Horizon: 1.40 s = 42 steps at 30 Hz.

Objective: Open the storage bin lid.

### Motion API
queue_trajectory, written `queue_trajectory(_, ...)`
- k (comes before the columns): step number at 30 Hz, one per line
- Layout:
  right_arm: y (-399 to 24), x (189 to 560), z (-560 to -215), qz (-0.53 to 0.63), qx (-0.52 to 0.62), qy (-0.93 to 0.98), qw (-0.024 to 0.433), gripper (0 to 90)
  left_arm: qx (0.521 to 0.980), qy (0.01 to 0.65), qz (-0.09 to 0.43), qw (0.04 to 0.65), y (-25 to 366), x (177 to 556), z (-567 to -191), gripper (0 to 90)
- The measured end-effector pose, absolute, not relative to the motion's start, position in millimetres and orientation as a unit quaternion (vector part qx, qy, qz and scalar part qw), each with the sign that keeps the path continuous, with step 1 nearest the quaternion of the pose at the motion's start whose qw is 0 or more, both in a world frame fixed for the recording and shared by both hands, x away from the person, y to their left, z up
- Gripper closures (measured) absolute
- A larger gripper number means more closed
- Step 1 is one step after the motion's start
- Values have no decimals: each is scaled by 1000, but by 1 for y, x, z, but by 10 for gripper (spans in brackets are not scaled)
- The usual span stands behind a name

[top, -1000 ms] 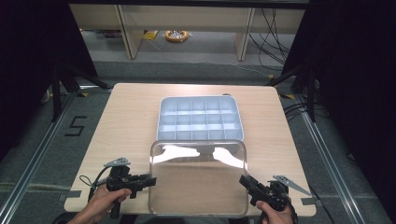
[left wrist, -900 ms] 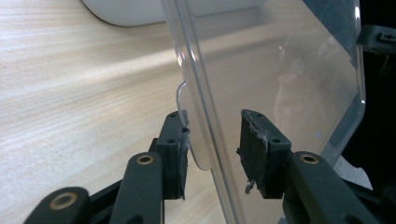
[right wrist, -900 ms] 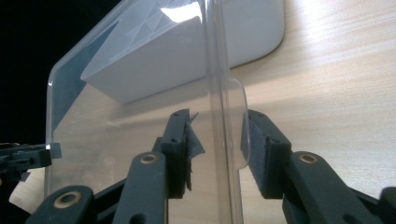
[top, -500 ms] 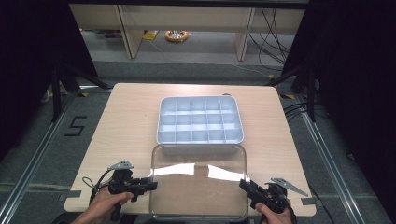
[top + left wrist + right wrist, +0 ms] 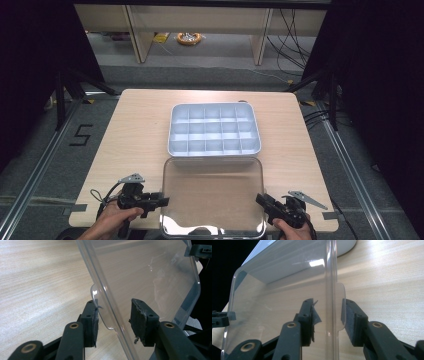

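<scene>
The high view looks forward and down from above the person's side of the table (image 5: 130, 130), taking in the whole top and the floor beyond; the left gripper view sits low and very near, looking along its own jaws at the left edge of the clear lid (image 5: 150, 277), with bare wood to its left; the right gripper view is just as near, facing the lid's right edge (image 5: 332, 277); all three share the lid (image 5: 212, 197); each gripper view catches the other gripper through it.
</scene>
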State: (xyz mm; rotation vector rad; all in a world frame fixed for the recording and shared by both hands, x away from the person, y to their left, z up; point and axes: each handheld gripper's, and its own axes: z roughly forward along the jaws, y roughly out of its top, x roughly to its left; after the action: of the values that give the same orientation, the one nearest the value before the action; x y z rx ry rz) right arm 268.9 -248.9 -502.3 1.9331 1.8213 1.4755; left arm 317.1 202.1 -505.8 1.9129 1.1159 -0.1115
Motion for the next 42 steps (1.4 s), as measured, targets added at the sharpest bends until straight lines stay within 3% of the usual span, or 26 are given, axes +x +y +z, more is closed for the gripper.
queue_trajectory(2,-252,272,-506,483,615,618,83,626,772,450,-46,447,202,317,-506,577)
queue_trajectory(8,-250,270,-506,475,626,615,58,622,781,440,-37,441,201,314,-505,572)
queue_trajectory(13,-250,270,-508,479,615,622,71,619,781,439,-31,443,202,310,-505,576)
queue_trajectory(18,-247,268,-505,475,633,609,55,616,784,436,-38,440,203,307,-506,581)
queue_trajectory(24,-250,271,-510,466,614,633,77,611,784,438,-40,438,203,308,-508,578)
queue_trajectory(26,-247,269,-507,463,630,621,54,608,788,436,-36,433,203,308,-509,571)
queue_trajectory(42,-247,271,-511,435,638,632,63,585,807,430,-14,405,199,306,-511,545)
